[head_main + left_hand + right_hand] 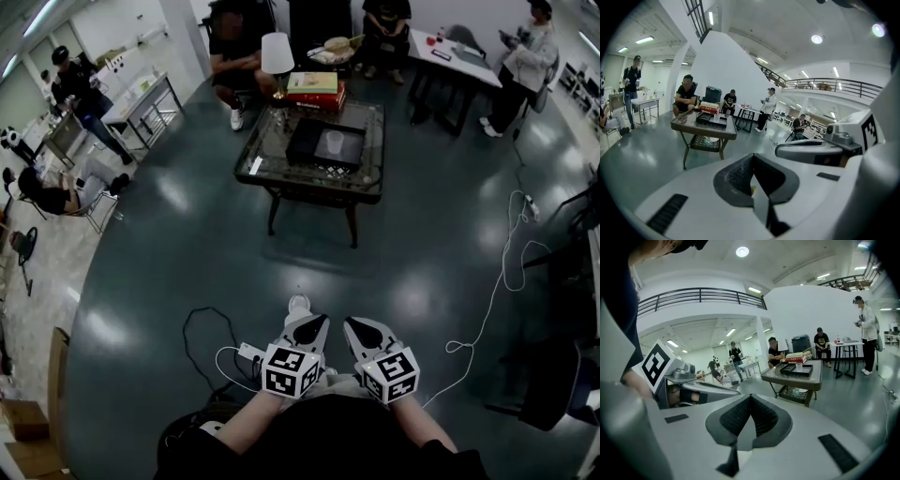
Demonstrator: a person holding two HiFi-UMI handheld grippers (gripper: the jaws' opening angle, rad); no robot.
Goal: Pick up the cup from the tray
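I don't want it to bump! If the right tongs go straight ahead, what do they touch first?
The right tongs probably meet bare floor, short of the table; depth is unclear.

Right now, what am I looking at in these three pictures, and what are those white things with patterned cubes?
A person, not a robot, holds two hand tongs: the left tongs and the right tongs, each carrying a marker cube. One picture comes from a camera on the person's head, looking down; the other two come from cameras riding on the tongs. Both tongs are shut and empty. Ahead stands a glass-topped table with a black tray, a clear cup in it, and stacked books.
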